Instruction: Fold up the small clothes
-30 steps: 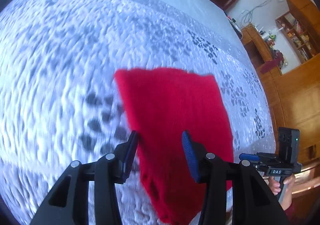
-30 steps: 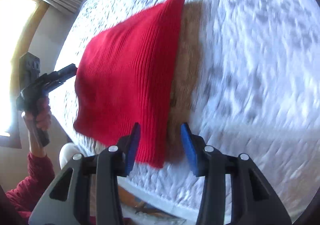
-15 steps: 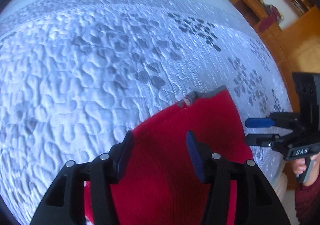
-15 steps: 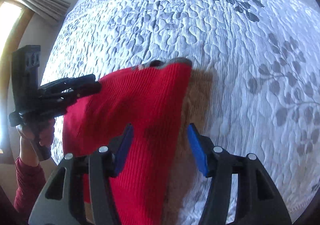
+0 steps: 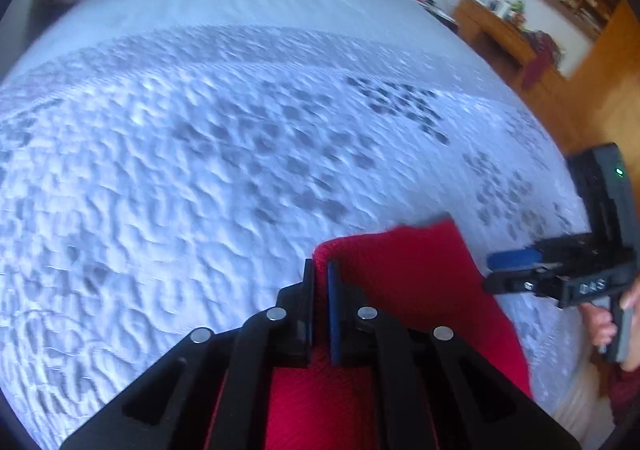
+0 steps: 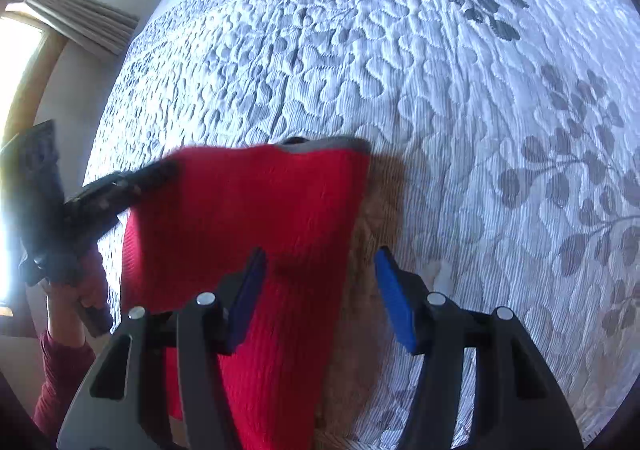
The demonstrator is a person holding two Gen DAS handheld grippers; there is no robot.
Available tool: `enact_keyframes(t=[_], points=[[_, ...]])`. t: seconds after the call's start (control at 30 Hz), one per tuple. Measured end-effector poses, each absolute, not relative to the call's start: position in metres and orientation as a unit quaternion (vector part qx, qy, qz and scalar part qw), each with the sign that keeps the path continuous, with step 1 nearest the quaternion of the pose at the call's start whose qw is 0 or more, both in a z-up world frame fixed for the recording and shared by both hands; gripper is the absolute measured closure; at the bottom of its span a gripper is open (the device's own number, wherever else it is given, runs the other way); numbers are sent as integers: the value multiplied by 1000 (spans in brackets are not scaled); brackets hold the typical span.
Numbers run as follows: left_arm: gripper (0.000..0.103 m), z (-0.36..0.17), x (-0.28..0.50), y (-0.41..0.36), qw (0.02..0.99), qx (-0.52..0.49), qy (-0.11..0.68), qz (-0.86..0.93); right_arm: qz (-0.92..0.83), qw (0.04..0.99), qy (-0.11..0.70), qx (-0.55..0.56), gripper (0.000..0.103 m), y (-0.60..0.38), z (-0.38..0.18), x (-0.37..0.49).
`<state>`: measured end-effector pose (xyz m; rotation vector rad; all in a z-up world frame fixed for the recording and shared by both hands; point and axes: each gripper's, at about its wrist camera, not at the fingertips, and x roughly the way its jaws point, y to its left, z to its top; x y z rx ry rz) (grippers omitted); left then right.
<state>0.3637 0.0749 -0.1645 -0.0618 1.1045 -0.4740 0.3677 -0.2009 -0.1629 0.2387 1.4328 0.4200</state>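
Observation:
A red knit garment with a grey trim lies on the white quilted bedspread near its front edge. My left gripper is shut on the garment's left far corner, and a fold of red cloth is pinched between its pads. From the right wrist view, the left gripper shows at the garment's left side. My right gripper stands open over the garment's right edge, pads clear of the cloth. It also shows in the left wrist view as the right gripper.
The bedspread stretches far ahead with grey leaf patterns. A wooden desk and shelves stand beyond the bed's right side. A curtained window is on the left. A person's hand and red sleeve hold the grippers.
The left gripper's jaws have shut on the garment's corner. Both grippers moved toward the garment's far end a second ago and have since held still. The right jaws stay apart.

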Motion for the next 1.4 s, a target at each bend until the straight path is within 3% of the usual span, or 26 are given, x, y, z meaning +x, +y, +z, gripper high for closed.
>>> enact_keyframes(t=[0.2,0.27,0.33,0.4,0.47,0.5,0.57,0.67,0.83,1.0,1.23,1.33,1.4], points=[[91,-193,366,53,798,30,562,-217,183,711,669,112,46,-195,-177,380],[84,-187,363,56,798,14,564,-211,180,708,674,107,46,-192,-180,382],[63,-176,354,64,808,-1,557,-193,184,703,679,103,46,-189,-181,382],[52,-163,339,72,820,-5,545,-172,185,703,680,90,46,-184,-182,381],[50,-156,318,82,826,-27,544,-146,185,702,682,84,47,-179,-183,382],[50,-155,310,87,825,-43,546,-140,186,701,683,84,50,-176,-185,382],[50,-155,295,95,827,-71,541,-133,190,701,682,84,70,-171,-186,382],[50,-157,280,97,832,-95,532,-127,182,716,672,54,91,-165,-179,380],[50,-148,270,90,849,-72,507,-129,160,728,663,67,98,-178,-178,387],[50,-135,264,91,859,-70,490,-132,148,731,665,38,97,-171,-194,383],[50,-121,253,87,866,-65,476,-137,152,750,643,32,83,-176,-159,356],[48,-117,250,87,867,-66,474,-138,171,746,641,56,58,-185,-145,332],[45,-115,247,86,869,-66,472,-138,185,741,643,59,57,-187,-141,311]])
